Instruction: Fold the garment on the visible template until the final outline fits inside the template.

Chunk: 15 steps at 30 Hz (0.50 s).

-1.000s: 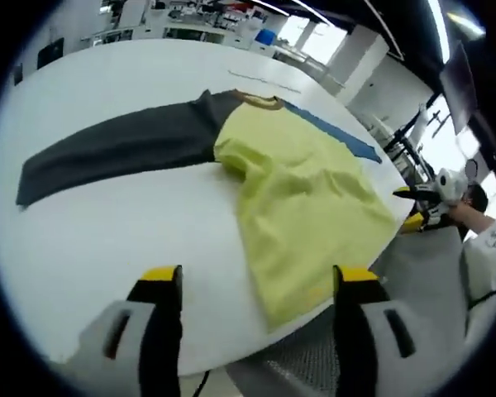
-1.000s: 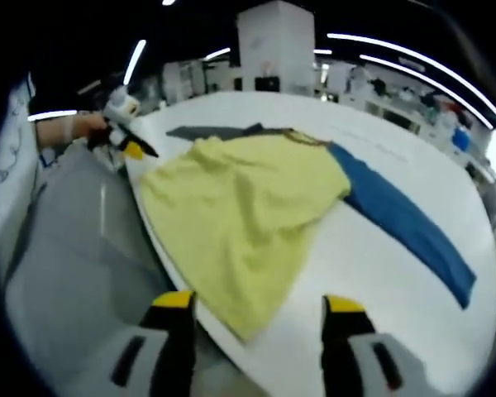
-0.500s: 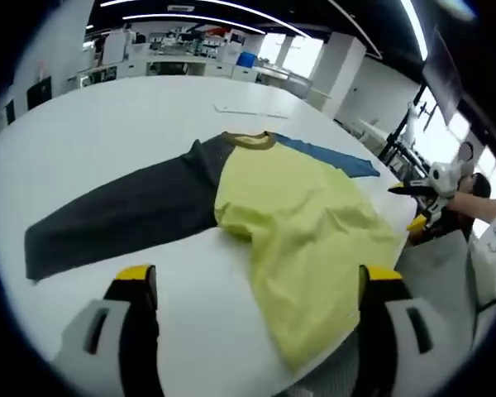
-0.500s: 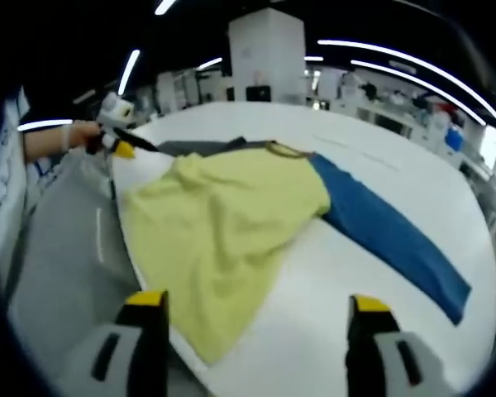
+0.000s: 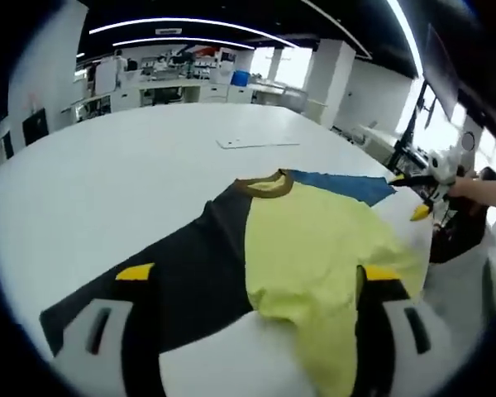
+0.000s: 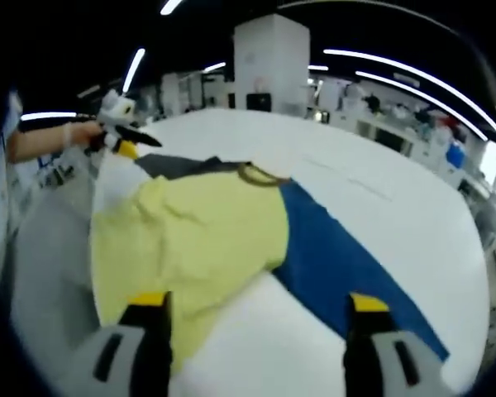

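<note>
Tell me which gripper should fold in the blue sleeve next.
Right, probably. In the right gripper view its open jaws frame the blue sleeve, which lies flat close ahead. From the left gripper, the yellow shirt body and dark sleeve lie in between, with the blue sleeve on the far side.

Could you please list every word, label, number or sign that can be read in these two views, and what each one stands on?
None can be read.
The long-sleeved shirt: plain yellow body, dark grey sleeve, blue sleeve, no print seen.
The flat sheet on the white table: any marks are too small to tell.
The background benches: too blurred to read.
</note>
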Available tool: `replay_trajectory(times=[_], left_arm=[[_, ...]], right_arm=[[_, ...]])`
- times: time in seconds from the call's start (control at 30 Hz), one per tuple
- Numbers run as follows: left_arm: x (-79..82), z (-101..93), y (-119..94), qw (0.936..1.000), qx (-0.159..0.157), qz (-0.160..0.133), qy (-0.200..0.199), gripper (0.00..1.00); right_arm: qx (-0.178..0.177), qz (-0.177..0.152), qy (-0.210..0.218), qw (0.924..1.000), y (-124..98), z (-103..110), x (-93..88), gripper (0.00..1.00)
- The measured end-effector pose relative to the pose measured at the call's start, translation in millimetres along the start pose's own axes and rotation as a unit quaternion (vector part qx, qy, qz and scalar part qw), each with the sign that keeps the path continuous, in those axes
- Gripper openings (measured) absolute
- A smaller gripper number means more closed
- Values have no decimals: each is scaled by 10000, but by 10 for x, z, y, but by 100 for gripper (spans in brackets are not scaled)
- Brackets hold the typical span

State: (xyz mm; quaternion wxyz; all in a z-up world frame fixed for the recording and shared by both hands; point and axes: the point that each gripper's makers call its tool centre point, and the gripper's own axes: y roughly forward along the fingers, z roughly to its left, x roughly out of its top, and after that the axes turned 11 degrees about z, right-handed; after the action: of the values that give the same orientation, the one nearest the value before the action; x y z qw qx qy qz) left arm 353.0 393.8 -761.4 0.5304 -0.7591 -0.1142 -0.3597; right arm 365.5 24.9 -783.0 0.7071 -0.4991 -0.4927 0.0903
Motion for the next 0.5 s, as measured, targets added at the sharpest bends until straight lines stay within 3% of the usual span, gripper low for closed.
replay_trajectory(times=[0.23, 0.5], left_arm=[[186, 57, 122, 9998, -34, -3, 188, 92], [362, 165, 274, 9980, -383, -161, 469, 90]], right_arm=[[25, -102, 29, 9999, 102, -166, 258, 84], [127, -171, -56, 9998, 200, -296, 492, 81]])
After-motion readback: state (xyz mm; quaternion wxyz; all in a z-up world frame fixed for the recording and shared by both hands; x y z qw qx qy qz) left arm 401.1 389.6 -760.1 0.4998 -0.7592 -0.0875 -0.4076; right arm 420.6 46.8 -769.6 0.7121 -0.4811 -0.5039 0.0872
